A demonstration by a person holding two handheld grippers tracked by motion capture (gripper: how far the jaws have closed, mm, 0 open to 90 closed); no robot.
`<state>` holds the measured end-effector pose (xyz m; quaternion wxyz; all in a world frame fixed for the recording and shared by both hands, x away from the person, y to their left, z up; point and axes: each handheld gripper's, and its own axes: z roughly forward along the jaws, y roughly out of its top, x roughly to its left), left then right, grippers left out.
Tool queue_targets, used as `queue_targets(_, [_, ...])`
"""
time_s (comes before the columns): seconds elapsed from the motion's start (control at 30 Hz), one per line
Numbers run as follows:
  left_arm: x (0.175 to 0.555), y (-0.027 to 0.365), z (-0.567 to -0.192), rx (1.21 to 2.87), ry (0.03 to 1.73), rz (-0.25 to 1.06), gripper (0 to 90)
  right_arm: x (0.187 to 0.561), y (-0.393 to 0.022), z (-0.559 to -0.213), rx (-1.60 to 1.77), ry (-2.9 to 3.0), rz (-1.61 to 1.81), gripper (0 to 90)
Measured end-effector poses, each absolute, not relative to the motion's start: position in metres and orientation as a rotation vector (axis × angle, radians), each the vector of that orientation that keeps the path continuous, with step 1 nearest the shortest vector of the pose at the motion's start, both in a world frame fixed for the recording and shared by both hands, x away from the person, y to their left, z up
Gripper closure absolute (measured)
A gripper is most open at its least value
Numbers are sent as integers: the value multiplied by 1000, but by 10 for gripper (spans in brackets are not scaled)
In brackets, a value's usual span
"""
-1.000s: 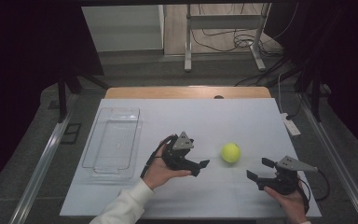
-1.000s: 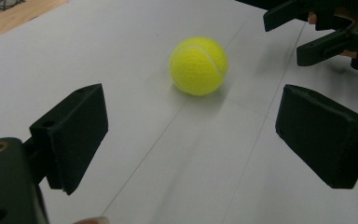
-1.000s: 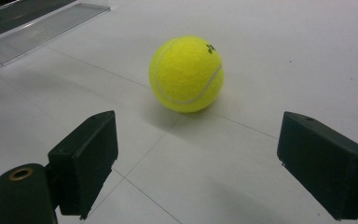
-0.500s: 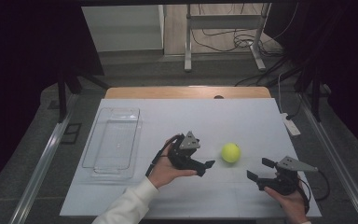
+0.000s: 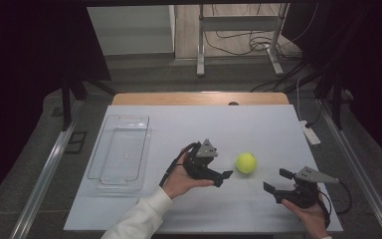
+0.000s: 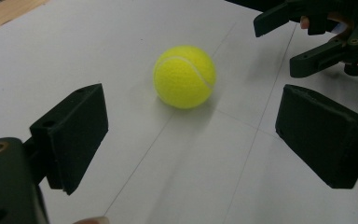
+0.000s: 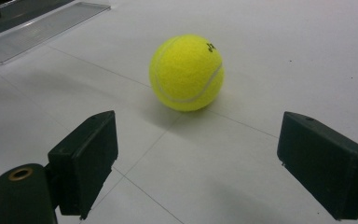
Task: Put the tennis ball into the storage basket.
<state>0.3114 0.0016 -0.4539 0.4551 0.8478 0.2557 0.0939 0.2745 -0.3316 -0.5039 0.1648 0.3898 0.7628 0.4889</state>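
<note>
High view: your left gripper (image 5: 225, 175) and right gripper (image 5: 274, 181) both gape wide, empty; ball (image 5: 246, 163) centre-frame between them, black print unreadable.

The tennis ball (image 7: 187, 73) has that fuzzy yellow felt with a smooth white seam, properly matt. It sits on a white table cover (image 5: 258, 124) that looks like smooth matt paper or board, thin lines ruled across it. Bare wood shows at the table's far edge (image 5: 179, 98). The tray (image 5: 120, 152) is clear glossy plastic. Both the left gripper (image 6: 191, 135) and right gripper (image 7: 196, 161) have dull black plastic-looking jaws, slightly grainy.
</note>
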Motion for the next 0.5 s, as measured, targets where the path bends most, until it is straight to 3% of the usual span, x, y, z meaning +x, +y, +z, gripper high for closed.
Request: queue_targets(0.5, [320,-7,-456,2097,635,200,100,275,-332,-504,1113,2178,1392,122])
